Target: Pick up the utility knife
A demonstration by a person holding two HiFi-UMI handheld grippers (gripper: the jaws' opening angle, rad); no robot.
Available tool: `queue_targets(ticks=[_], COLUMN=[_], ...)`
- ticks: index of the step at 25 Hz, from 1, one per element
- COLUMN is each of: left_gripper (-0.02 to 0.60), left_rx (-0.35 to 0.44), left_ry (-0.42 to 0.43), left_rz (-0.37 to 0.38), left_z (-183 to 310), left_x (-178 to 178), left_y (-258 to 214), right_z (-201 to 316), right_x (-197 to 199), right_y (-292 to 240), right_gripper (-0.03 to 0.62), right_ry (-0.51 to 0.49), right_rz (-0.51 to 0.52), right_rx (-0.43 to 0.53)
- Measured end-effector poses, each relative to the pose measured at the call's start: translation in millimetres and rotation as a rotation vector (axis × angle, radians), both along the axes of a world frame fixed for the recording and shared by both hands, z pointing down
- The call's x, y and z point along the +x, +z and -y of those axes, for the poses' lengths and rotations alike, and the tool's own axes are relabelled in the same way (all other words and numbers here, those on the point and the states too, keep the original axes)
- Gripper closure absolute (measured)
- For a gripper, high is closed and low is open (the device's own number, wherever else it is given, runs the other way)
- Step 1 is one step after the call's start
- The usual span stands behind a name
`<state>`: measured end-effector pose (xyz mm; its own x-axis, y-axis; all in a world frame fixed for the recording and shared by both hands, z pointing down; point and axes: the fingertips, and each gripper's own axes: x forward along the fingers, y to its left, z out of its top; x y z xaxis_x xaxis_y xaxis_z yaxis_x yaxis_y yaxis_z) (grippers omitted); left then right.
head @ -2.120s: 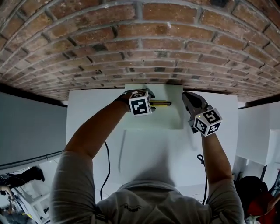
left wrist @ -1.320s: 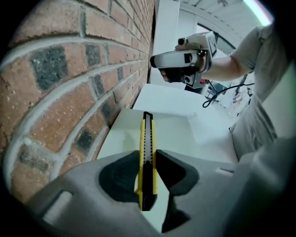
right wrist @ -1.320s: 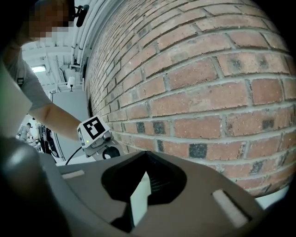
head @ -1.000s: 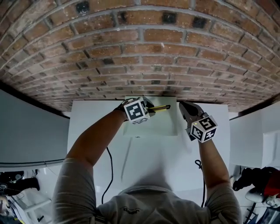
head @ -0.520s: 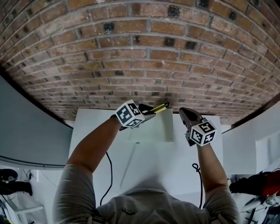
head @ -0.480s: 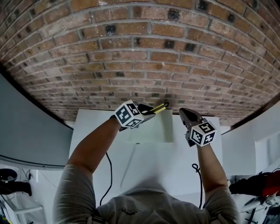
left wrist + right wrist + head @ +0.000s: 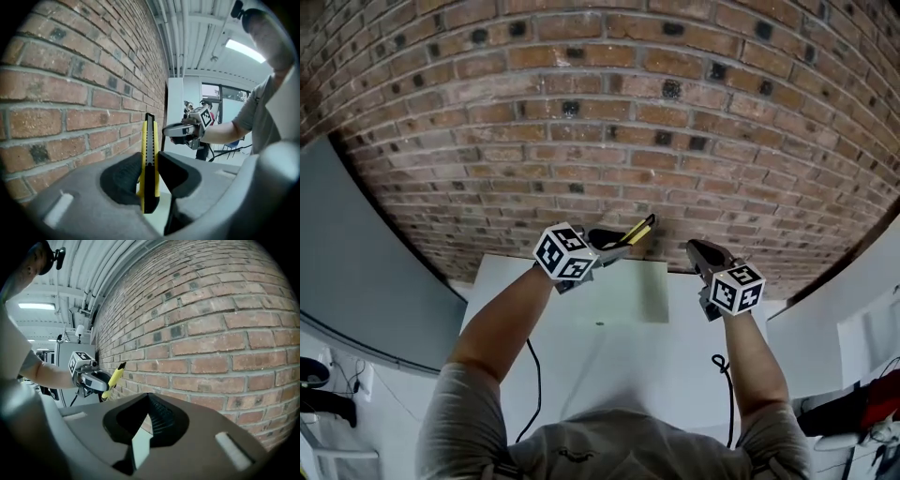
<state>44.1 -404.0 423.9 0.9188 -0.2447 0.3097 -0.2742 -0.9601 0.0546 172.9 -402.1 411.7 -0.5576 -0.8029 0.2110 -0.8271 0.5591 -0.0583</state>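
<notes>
The utility knife (image 7: 637,231) is yellow with a black slider and hangs in the air before the brick wall, its tip slanting up to the right. My left gripper (image 7: 617,244) is shut on its lower body. In the left gripper view the knife (image 7: 149,154) stands upright between the dark pads, clamped on both flat sides by the left gripper (image 7: 149,185). My right gripper (image 7: 703,251) is held up to the right of the knife, apart from it. Its fingertips meet with nothing between them (image 7: 149,399). From the right gripper view the knife (image 7: 114,375) shows at the left.
A brick wall (image 7: 600,112) rises close behind both grippers. Below them lies a pale green mat (image 7: 630,298) on a white table (image 7: 581,375). Black cables (image 7: 528,375) trail over the table's near part. A grey panel (image 7: 366,262) stands at the left.
Both grippers have risen well above the table. The left one lifted the knife off the green mat, and its tip now slants upward. The view has tilted up onto the wall.
</notes>
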Motion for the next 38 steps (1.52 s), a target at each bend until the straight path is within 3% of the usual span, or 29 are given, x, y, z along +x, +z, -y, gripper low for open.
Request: queue_targets(ticks=[17,24,38], left_gripper=[0.463,0.463,0.463], left_rx=[0.091,0.091,0.084], left_ry=[-0.058,-0.074,-0.085], left_rz=[-0.424,-0.543,-0.582], left_z=[-32,-39,-44], left_x=[-39,-58,-63], left_y=[-172,-211,-227], right_z=[-18,-19,-17], right_x=[-23,-31,-32], right_y=[-127,-166,-184], right_gripper=[0.585,0.585,0.585], right_ry=[0.028,0.029,0.032], right_rz=[0.024,0.038,0.051], right_rx=[0.076,0.107,0.125])
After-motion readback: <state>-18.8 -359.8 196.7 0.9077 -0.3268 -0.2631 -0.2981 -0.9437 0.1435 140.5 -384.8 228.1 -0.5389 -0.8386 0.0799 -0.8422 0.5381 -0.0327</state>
